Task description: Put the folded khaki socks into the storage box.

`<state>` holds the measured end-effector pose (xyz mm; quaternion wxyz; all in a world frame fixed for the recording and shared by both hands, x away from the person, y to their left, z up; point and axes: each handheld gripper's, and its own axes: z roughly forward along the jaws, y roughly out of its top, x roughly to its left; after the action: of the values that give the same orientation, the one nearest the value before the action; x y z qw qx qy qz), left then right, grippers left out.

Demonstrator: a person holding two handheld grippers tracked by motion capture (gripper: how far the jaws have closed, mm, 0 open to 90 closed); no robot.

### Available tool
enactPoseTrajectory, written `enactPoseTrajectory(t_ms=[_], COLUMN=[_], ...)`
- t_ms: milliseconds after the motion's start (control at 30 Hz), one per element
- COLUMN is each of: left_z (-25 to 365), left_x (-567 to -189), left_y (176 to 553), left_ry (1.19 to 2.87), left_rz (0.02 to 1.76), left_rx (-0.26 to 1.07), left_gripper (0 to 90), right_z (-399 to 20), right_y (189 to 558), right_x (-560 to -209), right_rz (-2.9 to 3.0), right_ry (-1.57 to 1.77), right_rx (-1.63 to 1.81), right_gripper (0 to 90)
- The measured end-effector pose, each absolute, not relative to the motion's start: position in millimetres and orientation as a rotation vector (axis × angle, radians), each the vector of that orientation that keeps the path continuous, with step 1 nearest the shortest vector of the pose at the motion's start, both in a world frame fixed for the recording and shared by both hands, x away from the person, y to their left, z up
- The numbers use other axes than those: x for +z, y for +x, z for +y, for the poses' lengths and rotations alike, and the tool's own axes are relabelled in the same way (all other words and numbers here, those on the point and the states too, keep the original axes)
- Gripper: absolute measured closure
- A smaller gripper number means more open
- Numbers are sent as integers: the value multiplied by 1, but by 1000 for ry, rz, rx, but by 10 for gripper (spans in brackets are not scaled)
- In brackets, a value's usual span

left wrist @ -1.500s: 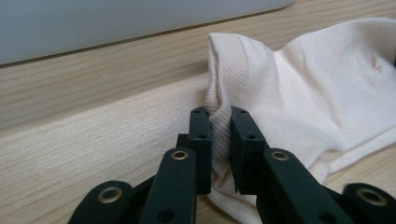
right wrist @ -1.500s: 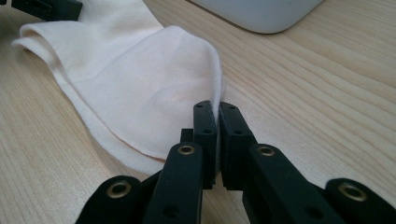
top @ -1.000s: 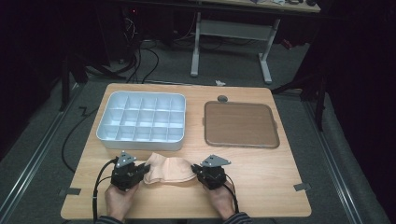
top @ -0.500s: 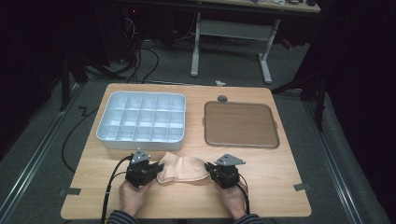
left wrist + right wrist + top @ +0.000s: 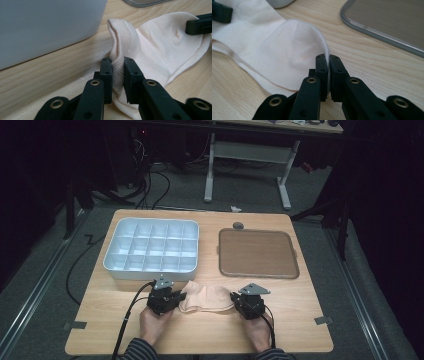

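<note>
A pale peach sock [image 5: 207,297] lies stretched across the wooden table [image 5: 300,320] near its front edge, held at both ends. My left gripper [image 5: 182,299] pinches the ribbed cuff. In the left gripper view the fabric [image 5: 162,50] fills the narrow gap of the left gripper [image 5: 117,63], whose jaws have just been opening slightly with the cuff still between them. My right gripper [image 5: 234,301] is shut on the toe end. In the right gripper view the right gripper [image 5: 328,60] clamps the thin edge of the sock [image 5: 274,50].
A white compartment tray [image 5: 150,272] stands just behind the left gripper, its wall [image 5: 45,25] close by. A brown flat tray [image 5: 257,252] sits at the back right, its rim [image 5: 374,32] near the right gripper. A small grey disc [image 5: 238,225] lies behind it.
Both hands have slid to the right along the front of the table, carrying the sock with them. The sock stays stretched between the two grippers.
</note>
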<state>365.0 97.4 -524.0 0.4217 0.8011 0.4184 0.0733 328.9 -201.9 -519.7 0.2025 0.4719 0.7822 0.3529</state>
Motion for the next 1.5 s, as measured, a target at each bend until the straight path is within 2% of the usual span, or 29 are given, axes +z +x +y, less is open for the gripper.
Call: enactPoseTrajectory(t_ms=[400,600,733,800,900,933,1033,1100,1200,1333,1500], left_z=[95,95,97,98,98,98,98,98,98,103,104], left_x=[-530,-531,-535,-535,-535,-535,-535,-535,-535,-535,-535], left_y=[366,365,361,360,360,360,360,360,359,362,363], left_ry=[2073,2076,2050,2048,2046,2045,2045,2045,2051,2025,2024], left_rz=[1031,1026,1005,1018,1026,1025,1022,1013,1012,1021,1015], left_rx=[248,298,343,351,353,349,344,342,347,304,283], left_gripper=[757,658,536,480,456,446,451,489,494,557,635], right_z=[-199,-202,-205,-208,-213,-213,-209,-203,-186,-159,-135], right_y=[334,334,334,330,324,322,317,317,318,320,328], right_x=[-528,-528,-527,-521,-511,-508,-500,-495,-494,-500,-519], right_rz=[2216,2202,2165,2111,2052,2044,2067,2107,2196,2280,2331], right_ry=[1327,1330,1359,1353,1355,1349,1305,1278,1237,1183,1188], right_rx=[970,965,967,998,1085,1100,1192,1220,1243,1231,1206], right_gripper=[848,744,577,540,514,520,660,739,815,867,886])
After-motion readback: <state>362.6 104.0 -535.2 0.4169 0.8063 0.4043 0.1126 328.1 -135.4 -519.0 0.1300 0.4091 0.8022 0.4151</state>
